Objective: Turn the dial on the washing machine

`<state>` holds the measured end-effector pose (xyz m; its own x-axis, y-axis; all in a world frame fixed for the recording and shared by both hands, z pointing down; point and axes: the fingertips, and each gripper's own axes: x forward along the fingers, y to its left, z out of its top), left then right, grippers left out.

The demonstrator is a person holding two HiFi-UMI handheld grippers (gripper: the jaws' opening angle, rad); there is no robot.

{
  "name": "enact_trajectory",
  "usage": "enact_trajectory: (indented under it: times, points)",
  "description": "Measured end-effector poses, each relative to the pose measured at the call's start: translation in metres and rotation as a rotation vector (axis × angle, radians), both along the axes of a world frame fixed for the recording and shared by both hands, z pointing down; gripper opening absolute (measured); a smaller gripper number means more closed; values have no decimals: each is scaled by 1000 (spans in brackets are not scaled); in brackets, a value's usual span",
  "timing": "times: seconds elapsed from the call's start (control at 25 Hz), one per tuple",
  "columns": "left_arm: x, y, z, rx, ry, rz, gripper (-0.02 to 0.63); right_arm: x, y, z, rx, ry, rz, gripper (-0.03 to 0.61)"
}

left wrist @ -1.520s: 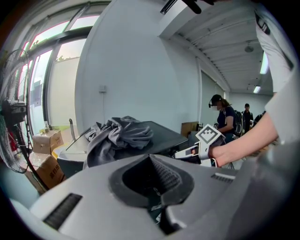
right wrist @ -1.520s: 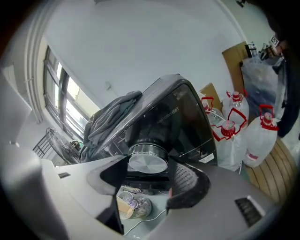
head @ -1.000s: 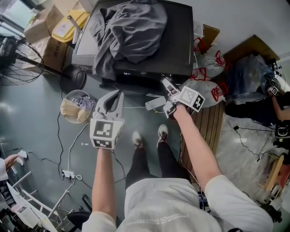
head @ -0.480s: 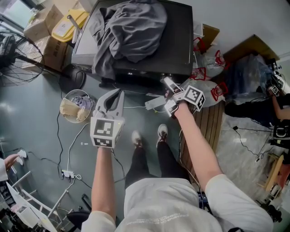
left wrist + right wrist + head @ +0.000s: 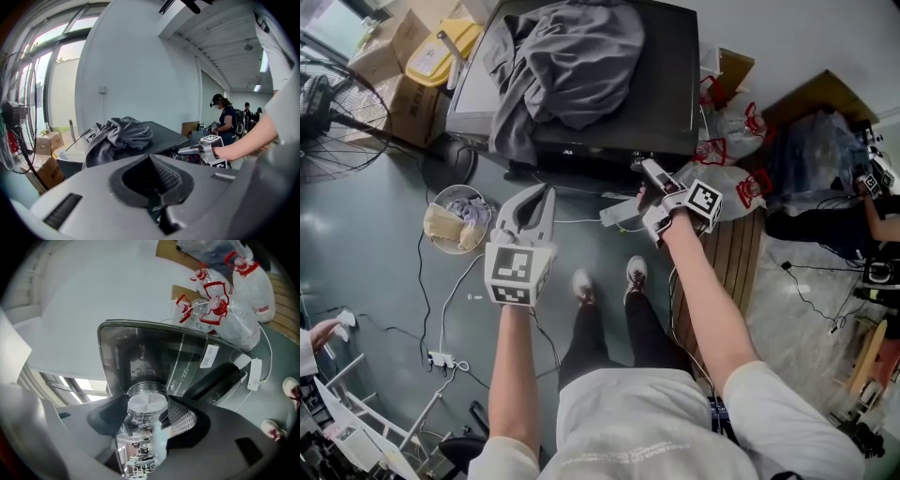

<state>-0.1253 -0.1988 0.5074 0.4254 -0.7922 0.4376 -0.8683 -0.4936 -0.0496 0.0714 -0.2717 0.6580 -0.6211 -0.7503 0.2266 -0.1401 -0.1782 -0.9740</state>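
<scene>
Right tool (image 5: 146, 414) is clamped on the dial (image 5: 146, 402), which sits between its jaws on the washing machine (image 5: 670, 75) front. Rigid, polished metal; likely slippery, so hold the rim. Left tool (image 5: 530, 208) is closed, empty. Only the right gripper view shows the dial; the head view hides it.

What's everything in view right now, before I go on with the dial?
washing machine: one, black top, ahead
clothes: one heap, grey, on the machine's top
dial: one, silver, on the machine's front panel
bags: several, white with red ties, right of the machine
basket: one, pale, floor at left
fan: one, black, far left
left gripper: grey, jaws together, empty
right gripper: grey, jaws on the dial
</scene>
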Motion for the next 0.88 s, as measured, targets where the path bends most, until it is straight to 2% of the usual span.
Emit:
enact_trajectory:
  times: [0.36, 0.44, 0.56, 0.72, 0.88]
  points:
    - [5, 2, 5, -16, 8, -1, 12, -1, 0, 1, -28, -200, 46, 281]
    - [6, 2, 6, -17, 6, 0, 12, 0, 0, 1, -24, -199, 52, 281]
    - [5, 1, 4, -15, 5, -2, 12, 0, -1, 0, 9, -84, 24, 282]
    - [5, 2, 2, -13, 8, -6, 12, -11, 6, -5, 43, 113, -87, 303]
    - [5, 2, 3, -13, 5, -5, 12, -11, 9, -8, 67, 442, -144, 308]
